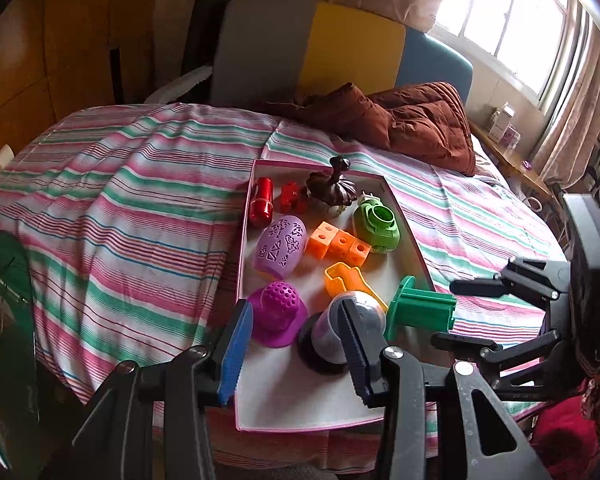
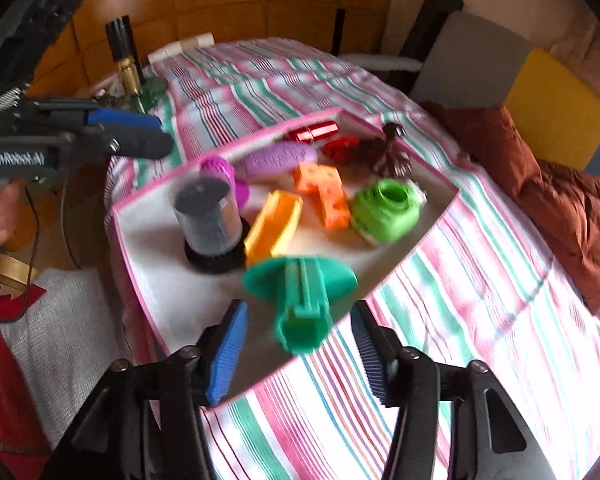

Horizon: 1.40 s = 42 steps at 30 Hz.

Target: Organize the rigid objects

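Green flanged spool [image 2: 300,292] lies tipped across the near rim of the pink-edged tray [image 2: 148,264] on the striped bed [image 2: 480,300]. Right gripper [image 2: 298,354] jaws open, pads clear of it. Left gripper [image 1: 296,346] jaws open, gripping nothing, over the tray.

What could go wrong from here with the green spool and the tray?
1. The green spool lies across the tray's rim between the right gripper's open jaws; it may tip out onto the sheet.
2. The left gripper hangs close over the grey jar and could knock it over.
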Available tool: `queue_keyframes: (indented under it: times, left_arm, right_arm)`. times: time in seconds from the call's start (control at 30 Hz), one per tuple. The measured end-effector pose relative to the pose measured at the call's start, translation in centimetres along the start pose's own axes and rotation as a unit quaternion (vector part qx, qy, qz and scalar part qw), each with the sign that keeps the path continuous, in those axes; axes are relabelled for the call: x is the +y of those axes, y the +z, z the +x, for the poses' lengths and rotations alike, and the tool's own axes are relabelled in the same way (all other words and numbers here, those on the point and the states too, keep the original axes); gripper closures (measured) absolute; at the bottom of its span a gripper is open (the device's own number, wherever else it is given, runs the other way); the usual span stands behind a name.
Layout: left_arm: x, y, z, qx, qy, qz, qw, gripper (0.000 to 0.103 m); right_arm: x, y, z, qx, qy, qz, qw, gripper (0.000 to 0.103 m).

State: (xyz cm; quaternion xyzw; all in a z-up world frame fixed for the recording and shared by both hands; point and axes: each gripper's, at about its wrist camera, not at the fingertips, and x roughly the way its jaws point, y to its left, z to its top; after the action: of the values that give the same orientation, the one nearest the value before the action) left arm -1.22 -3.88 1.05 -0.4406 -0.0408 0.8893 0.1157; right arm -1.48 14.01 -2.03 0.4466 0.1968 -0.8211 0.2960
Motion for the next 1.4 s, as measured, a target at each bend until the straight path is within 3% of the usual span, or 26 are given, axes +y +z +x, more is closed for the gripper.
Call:
queue_keyframes:
  times: [0.07, 0.23, 0.3, 0.47, 0.57, 0.63, 0.7, 0.9, 0.97, 1.1, 1.27, 1.4]
  left_arm:
    - [0.1, 0.0, 0.0, 0.002, -0.002, -0.001, 1.0000, 0.059]
    - [0.2, 0.1, -0.2, 0.000, 0.003, -0.002, 1.0000, 0.059]
    - [0.2, 0.2, -0.3, -0.004, 0.009, -0.003, 1.0000, 0.059]
    - [0.0, 0.2, -0.2, -0.002, 0.022, 0.004, 0.9998, 0.059]
    - [-0.2, 0.2, -0.1, 0.001, 0.026, 0.011, 0.9996, 0.059]
    - [-0.5, 0.2, -0.1, 0.002, 0.029, 0.017, 0.9994, 0.059]
    - [-0.6, 0.1, -0.1, -0.001, 0.035, 0.021, 0.9992, 0.059]
    - [-0.8, 0.0, 0.1, -0.004, 0.048, 0.021, 0.9986, 0.059]
    - [-0.9, 0.1, 0.4, 0.008, 0.060, 0.021, 0.9980, 0.059]
    - [-0.6, 0.1, 0.8, 0.029, 0.089, 0.023, 0.9954, 0.059]
    - [0.5, -0.3, 0.3, 0.017, 0.120, 0.015, 0.9925, 0.059]
    - [1.4, -0.2, -0.3, 0.005, 0.129, -0.007, 0.9916, 0.059]
  right_arm:
    - [-0.7, -0.3, 0.7, 0.009, 0.003, 0.024, 1.000, 0.072]
    - [-1.7, 0.4, 0.9, -0.009, 0.004, 0.056, 0.998, 0.074]
    - [-1.8, 1.2, 0.5, -0.016, -0.003, 0.044, 0.999, 0.079]
    - [-0.5, 3.1, 0.9, 0.008, -0.020, -0.036, 0.999, 0.079]
    - [0.2, 3.2, 0.5, 0.003, -0.023, -0.042, 0.999, 0.077]
    - [0.1, 2.9, 0.0, -0.005, -0.018, -0.011, 1.000, 0.063]
    - [-0.3, 2.3, -0.6, -0.018, -0.021, 0.044, 0.999, 0.039]
    - [-0.6, 1.1, -1.7, -0.034, -0.053, 0.184, 0.981, 0.037]
    - [-0.3, 1.0, -2.0, -0.043, -0.056, 0.207, 0.976, 0.029]
    - [1.7, 1.6, -2.2, -0.047, -0.097, 0.212, 0.971, 0.009]
    - [3.3, 2.4, -2.4, -0.053, -0.122, 0.228, 0.965, 0.001]
    - [3.6, 2.9, -2.4, -0.050, -0.146, 0.256, 0.954, 0.000]
